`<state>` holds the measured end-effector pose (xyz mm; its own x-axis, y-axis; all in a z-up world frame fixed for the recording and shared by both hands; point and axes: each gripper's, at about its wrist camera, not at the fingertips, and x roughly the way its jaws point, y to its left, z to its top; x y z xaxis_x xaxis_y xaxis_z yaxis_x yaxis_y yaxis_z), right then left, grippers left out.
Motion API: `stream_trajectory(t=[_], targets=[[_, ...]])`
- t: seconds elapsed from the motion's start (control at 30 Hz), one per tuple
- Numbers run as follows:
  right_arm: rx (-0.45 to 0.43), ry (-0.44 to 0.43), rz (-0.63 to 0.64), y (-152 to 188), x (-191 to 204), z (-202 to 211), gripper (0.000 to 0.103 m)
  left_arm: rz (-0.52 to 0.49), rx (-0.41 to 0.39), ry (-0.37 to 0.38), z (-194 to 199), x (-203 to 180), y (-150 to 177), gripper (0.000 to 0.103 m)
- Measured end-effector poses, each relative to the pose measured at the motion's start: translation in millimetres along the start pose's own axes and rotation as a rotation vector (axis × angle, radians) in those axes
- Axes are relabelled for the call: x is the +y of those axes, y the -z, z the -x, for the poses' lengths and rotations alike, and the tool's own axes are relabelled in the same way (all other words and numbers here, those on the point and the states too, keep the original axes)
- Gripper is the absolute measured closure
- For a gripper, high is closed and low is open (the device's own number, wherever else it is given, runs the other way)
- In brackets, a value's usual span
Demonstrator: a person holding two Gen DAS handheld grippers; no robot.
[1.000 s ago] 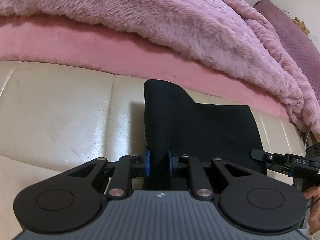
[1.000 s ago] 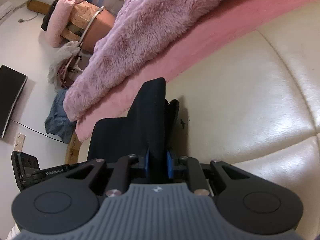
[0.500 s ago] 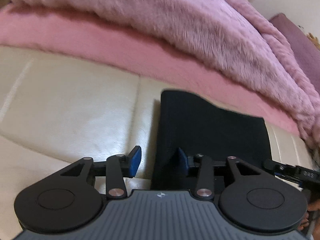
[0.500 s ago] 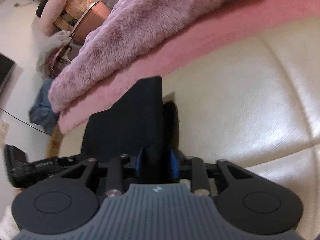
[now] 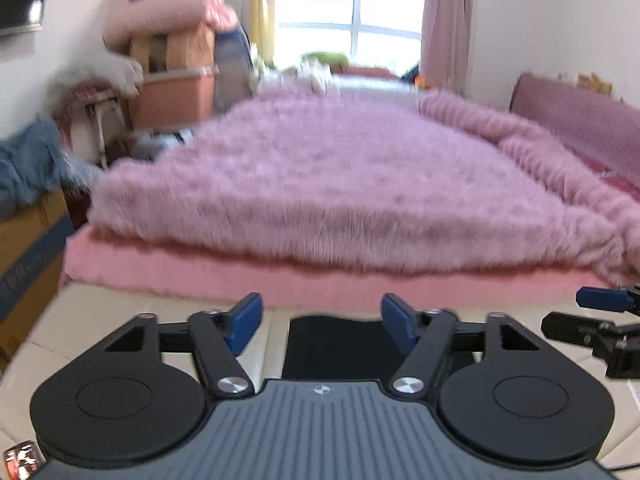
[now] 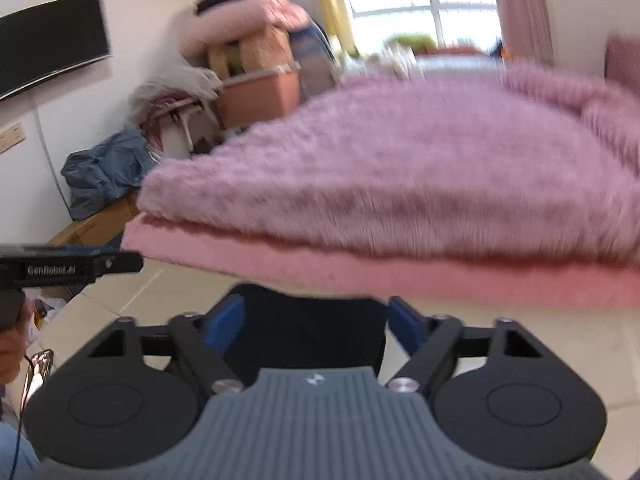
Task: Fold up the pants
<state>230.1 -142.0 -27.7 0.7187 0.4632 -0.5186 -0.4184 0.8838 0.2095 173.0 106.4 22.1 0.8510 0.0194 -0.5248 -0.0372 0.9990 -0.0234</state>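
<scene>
Both grippers released the pants point(image 5: 340, 344) (left gripper point(image 6: 60, 270) reads "GenRobot.AI").

My left gripper point(image 5: 322, 318) & right gripper point(image 6: 316, 322) both point slightly down. Jaws on both are opening wide, nothing pinched btwn them.

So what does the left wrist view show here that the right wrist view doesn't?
Only the left wrist view: the right tongs at its right edge, and a purple headboard along the far right wall.
Only the right wrist view: the left tongs' body at its left edge, a dark wall screen seen nearly whole, and a wall socket.
Both: each view's own tongs opening with nothing between the pads, the folded black pants on the cream surface, the fluffy pink blanket, the window.
</scene>
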Motion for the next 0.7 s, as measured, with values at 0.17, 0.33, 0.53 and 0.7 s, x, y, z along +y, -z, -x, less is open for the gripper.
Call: stream_trajectory(t=[0.17, 0.33, 0.53, 0.7], targets=[[-0.104, 0.050, 0.076, -1, 30, 54, 0.021, -0.030, -0.101, -0.046, 44, -19, 3, 0.007], [-0.159, 0.140, 0.138, 17, 62, 89, 0.021, -0.032, -0.106, -0.140, 59, -34, 26, 0.006], [-0.063, 0.112, 0.086, 54, 73, 102, 0.021, 0.000, 0.040, -0.132, 59, -36, 58, 0.006], [0.050, 0.158, 0.054, 76, 73, 99, 0.021, -0.013, 0.145, -0.114, 58, -37, 78, 0.006]])
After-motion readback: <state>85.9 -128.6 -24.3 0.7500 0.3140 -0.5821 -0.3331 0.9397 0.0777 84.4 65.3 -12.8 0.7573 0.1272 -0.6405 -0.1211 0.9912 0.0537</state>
